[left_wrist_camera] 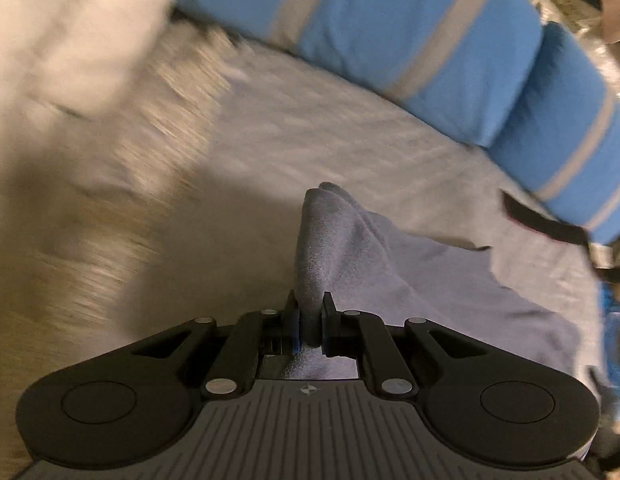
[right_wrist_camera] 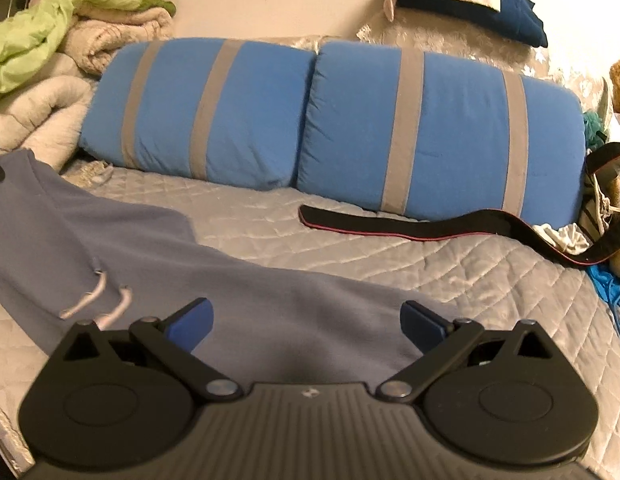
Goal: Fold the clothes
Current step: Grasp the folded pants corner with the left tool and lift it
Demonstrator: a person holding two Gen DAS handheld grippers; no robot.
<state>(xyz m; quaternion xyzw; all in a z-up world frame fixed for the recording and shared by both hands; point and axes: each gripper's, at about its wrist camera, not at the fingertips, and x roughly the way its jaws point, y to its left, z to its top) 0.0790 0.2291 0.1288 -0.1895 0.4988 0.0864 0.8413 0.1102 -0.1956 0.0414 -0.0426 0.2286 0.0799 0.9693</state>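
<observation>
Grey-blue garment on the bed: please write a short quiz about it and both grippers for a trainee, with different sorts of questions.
1. True or false: the left gripper is shut on a fold of the grey-blue garment.
2. The right gripper is: A) shut on the garment; B) open above the garment; C) shut on the black strap.
3. Fill in: the white drawstrings lie on the ____.

Key:
1. True; the pinched fold stands up between the jaws.
2. B; the blue pads stand wide apart.
3. Garment.
</observation>
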